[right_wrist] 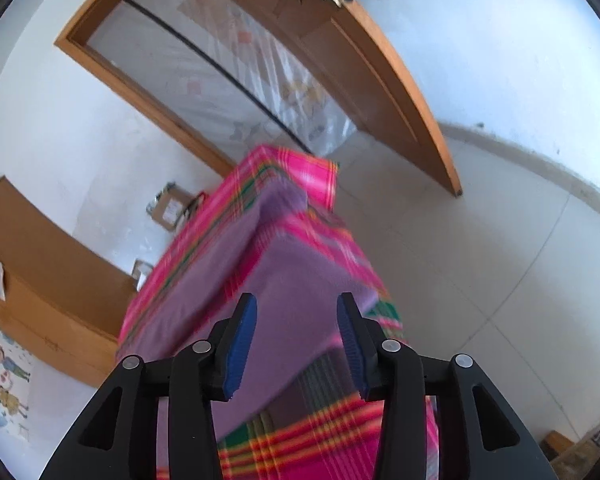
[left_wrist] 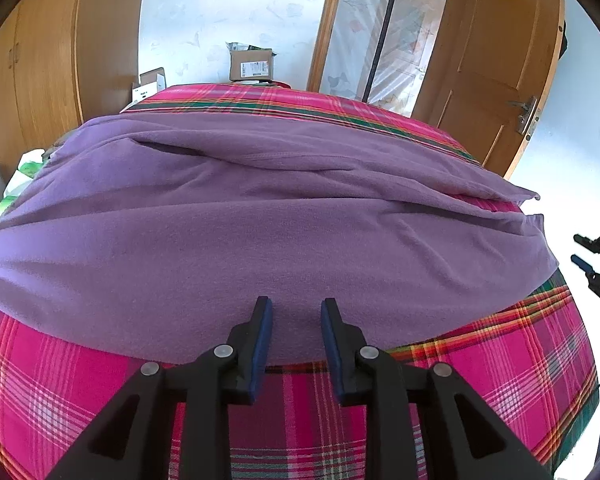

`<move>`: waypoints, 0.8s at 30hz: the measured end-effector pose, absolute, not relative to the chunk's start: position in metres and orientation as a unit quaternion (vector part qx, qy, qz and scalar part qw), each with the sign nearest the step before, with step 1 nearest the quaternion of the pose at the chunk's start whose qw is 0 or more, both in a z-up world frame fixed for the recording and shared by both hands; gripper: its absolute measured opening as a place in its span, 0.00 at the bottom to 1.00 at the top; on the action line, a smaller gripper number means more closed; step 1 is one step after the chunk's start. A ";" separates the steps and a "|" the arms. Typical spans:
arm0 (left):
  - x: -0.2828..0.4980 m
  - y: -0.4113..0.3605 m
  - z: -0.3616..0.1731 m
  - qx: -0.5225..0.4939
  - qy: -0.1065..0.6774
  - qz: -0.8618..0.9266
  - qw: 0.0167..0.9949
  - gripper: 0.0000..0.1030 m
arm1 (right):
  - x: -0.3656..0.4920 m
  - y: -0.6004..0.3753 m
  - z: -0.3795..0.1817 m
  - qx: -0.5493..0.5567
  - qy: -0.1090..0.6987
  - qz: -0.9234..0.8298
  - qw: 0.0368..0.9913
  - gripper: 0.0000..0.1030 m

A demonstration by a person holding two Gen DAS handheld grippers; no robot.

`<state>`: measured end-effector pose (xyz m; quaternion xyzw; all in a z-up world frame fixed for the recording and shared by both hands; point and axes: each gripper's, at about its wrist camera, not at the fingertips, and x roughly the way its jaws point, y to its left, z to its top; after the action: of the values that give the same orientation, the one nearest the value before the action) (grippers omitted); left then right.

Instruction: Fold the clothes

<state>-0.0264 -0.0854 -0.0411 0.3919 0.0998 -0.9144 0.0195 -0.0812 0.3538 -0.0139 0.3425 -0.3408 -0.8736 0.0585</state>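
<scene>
We have a purple fleece garment (left_wrist: 260, 216) spread across the pink plaid bed cover (left_wrist: 500, 380), its long axis running left to right in front of us. A crease and a doubled layer run along its far part, so it may already carry one fold; we cannot tell a half-folded piece from one simply laid down rumpled.

Our left tool (left_wrist: 296, 308) sits at the near hem, about midway along it, fingers parted with nothing between them, pointing straight across the short way of the cloth. Our right tool (right_wrist: 296, 304) is also released and empty; in the left wrist view it (left_wrist: 592, 256) hangs off the right end of the garment, out past the bed's edge. Its own view is blurred and tilted and looks along the cloth's length from that end.

So we judge the left nearer the hem and the right nearer the right-hand end.
</scene>
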 end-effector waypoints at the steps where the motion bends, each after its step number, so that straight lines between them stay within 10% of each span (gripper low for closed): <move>1: -0.026 -0.086 -0.041 0.392 0.099 -0.914 0.020 0.25 | -0.079 0.345 -0.014 0.347 -0.330 -0.875 0.070 0.43; 24: 0.015 -0.097 -0.039 0.394 0.008 -0.919 0.002 0.25 | -0.015 0.084 -0.023 0.363 0.181 -0.846 0.345 0.44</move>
<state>0.0145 -0.0966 -0.0392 0.3944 0.0080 -0.9189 0.0020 -0.0153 0.0840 -0.0231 0.3629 0.1815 -0.8465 0.3447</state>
